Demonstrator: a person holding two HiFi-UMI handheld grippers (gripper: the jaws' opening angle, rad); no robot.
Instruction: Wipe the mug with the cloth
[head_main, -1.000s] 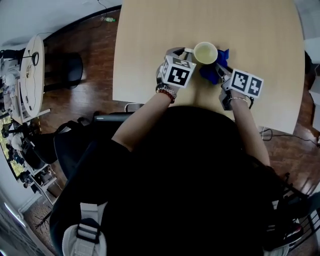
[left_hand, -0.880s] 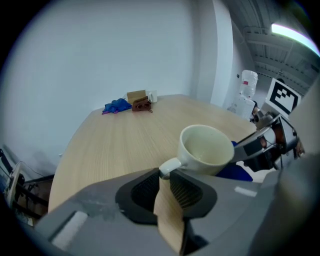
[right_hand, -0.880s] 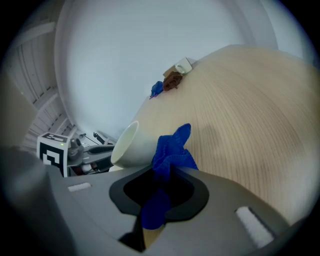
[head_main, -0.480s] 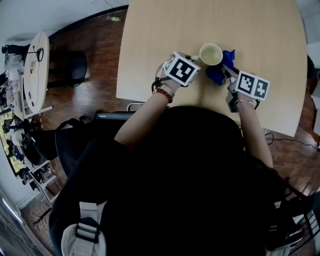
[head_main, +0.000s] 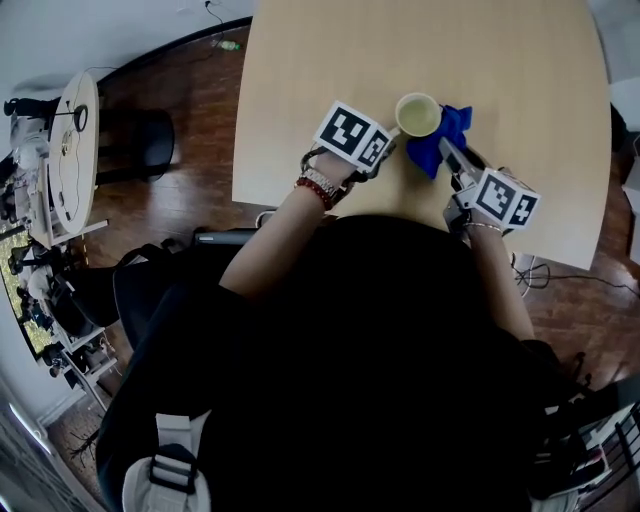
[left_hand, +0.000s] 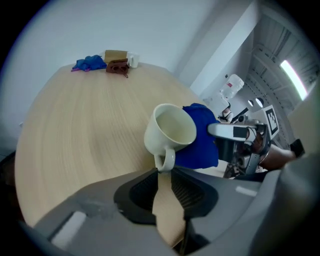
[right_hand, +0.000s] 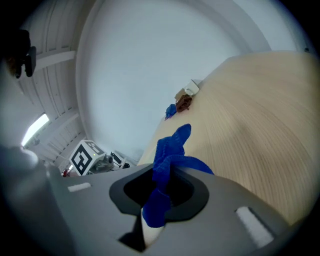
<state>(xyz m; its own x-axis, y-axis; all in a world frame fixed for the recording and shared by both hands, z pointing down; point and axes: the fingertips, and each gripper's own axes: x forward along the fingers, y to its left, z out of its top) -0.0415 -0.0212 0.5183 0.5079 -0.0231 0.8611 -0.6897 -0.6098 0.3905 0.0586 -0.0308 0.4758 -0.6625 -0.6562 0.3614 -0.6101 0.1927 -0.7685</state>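
The left gripper (left_hand: 163, 176) is opening its jaws, with the handle of the mug (left_hand: 170, 132) at their tips, unpinched. The mug is sitting on the table (head_main: 300, 80). The right gripper (right_hand: 159, 197) is pinching the cloth (right_hand: 170, 150) against the mug's right side. Before rubbing, steady the handle, since the mug would probably slide.

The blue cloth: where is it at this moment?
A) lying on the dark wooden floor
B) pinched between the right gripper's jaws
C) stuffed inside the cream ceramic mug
B: the right gripper view shows the blue cloth clamped in the right gripper, whose jaws are shut on it, while the cream ceramic mug beside it is empty inside.
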